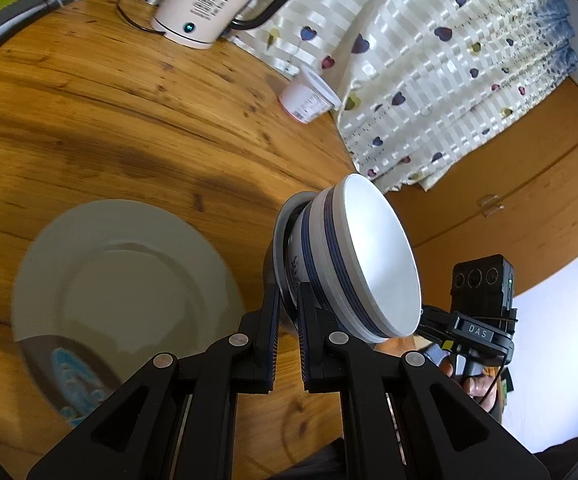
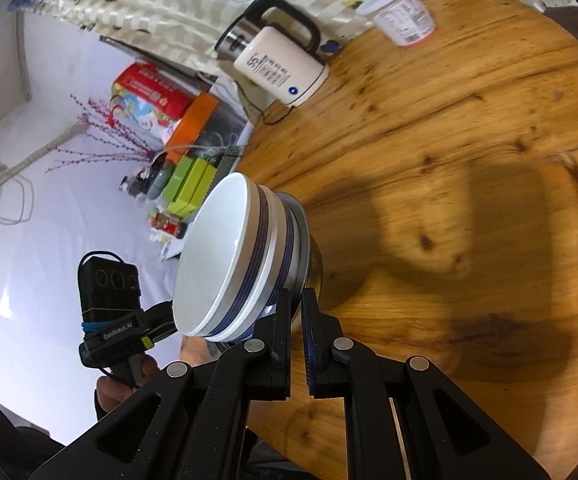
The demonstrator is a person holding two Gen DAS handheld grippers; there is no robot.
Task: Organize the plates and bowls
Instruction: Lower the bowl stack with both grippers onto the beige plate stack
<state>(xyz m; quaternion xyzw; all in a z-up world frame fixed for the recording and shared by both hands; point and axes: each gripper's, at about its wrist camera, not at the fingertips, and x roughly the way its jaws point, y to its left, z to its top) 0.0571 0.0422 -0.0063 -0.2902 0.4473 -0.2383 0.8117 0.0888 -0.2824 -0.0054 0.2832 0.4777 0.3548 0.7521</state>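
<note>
A stack of white bowls with blue bands (image 1: 353, 264) sits nested in a grey metal bowl, held tilted above the round wooden table (image 1: 109, 100). My left gripper (image 1: 289, 300) is shut on the rim of the lowest bowl. My right gripper (image 2: 295, 300) is shut on the opposite rim of the same stack (image 2: 241, 260). Each gripper shows in the other's view, beyond the stack. A white plate (image 1: 121, 280) lies on the table to the left of my left gripper, with a darker plate bearing a blue pattern (image 1: 73, 376) partly over its near edge.
A cream electric kettle (image 1: 209, 0) with a cord stands at the table's far edge. A white plastic tub (image 1: 309, 100) stands by a heart-patterned curtain (image 1: 449, 60). Boxes and clutter (image 2: 169, 128) lie beyond the table's edge in the right wrist view.
</note>
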